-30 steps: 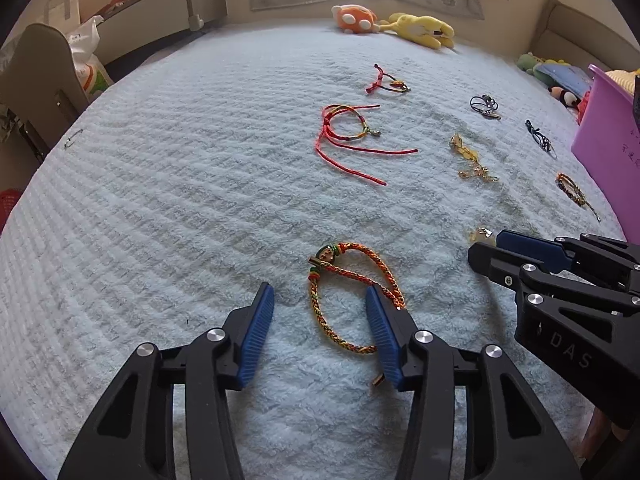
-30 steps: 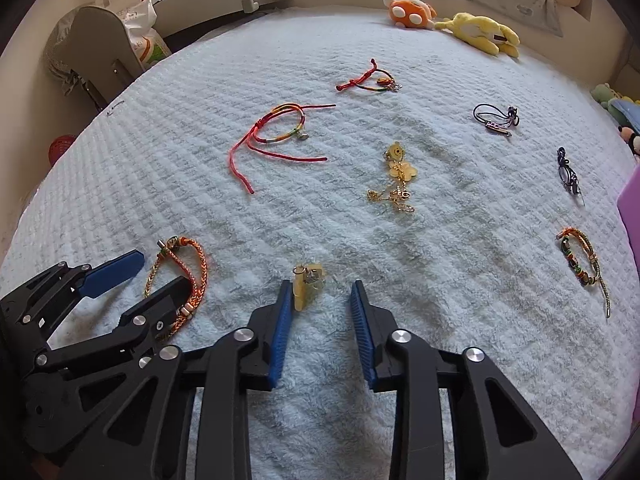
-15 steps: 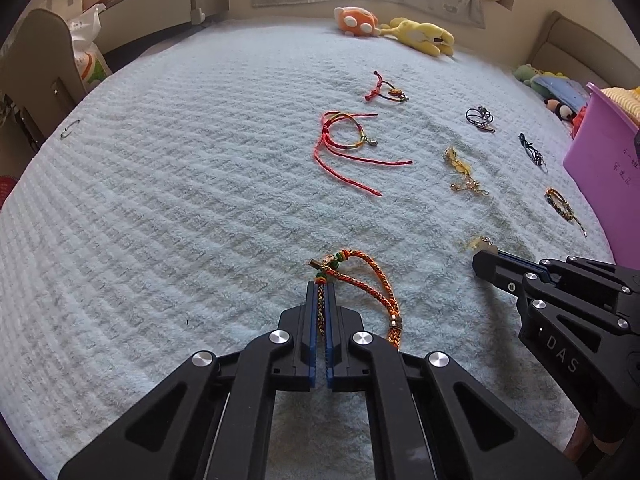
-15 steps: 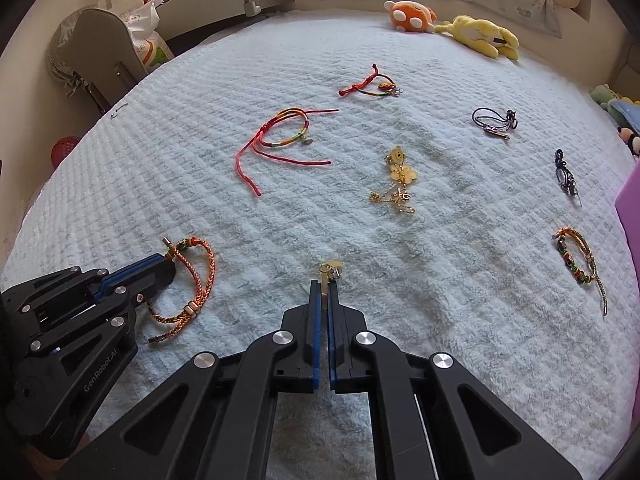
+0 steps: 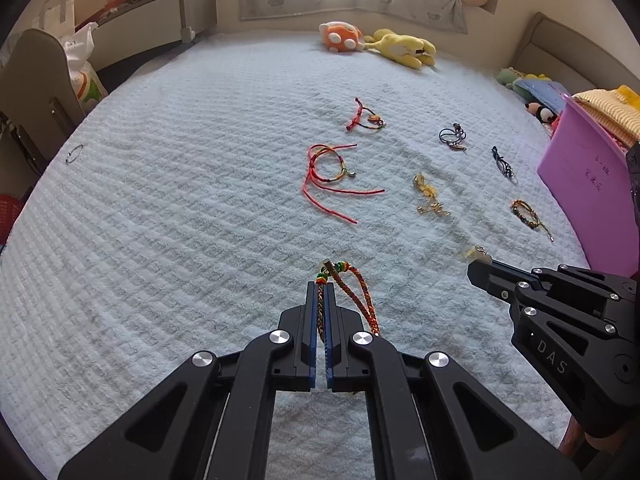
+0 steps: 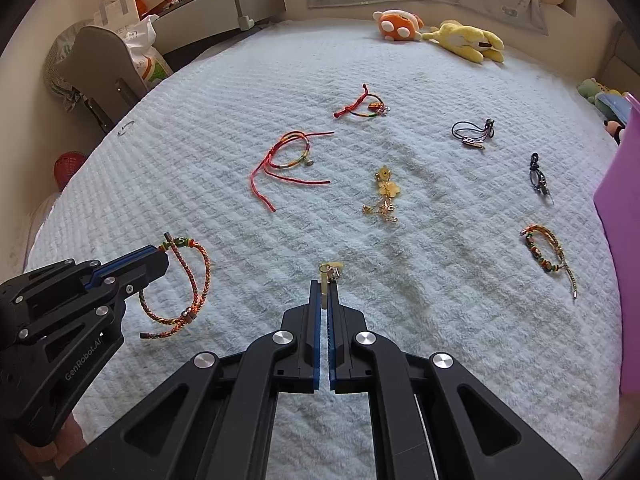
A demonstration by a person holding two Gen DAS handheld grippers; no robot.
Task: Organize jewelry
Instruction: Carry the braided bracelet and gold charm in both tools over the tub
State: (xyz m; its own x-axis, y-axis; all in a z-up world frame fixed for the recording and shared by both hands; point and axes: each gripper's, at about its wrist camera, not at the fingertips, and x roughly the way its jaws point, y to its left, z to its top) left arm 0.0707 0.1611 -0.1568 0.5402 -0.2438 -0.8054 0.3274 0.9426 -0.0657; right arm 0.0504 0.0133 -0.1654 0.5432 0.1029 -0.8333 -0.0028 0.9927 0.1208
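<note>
My left gripper is shut on an orange braided bracelet and holds it just above the light blue bedspread; the bracelet hangs from it in the right wrist view. My right gripper is shut on a small yellow charm, which also shows at its tip in the left wrist view. Other jewelry lies spread ahead: a red cord bracelet, a gold chain piece, a beaded bracelet.
A purple box stands at the right. More pieces lie farther back: a red knotted bracelet, two dark cords. Plush toys sit at the far edge. A thin ring lies at the left.
Both grippers went from open to shut, the left on the orange bracelet and the right on the yellow charm, and both have lifted slightly off the bedspread.
</note>
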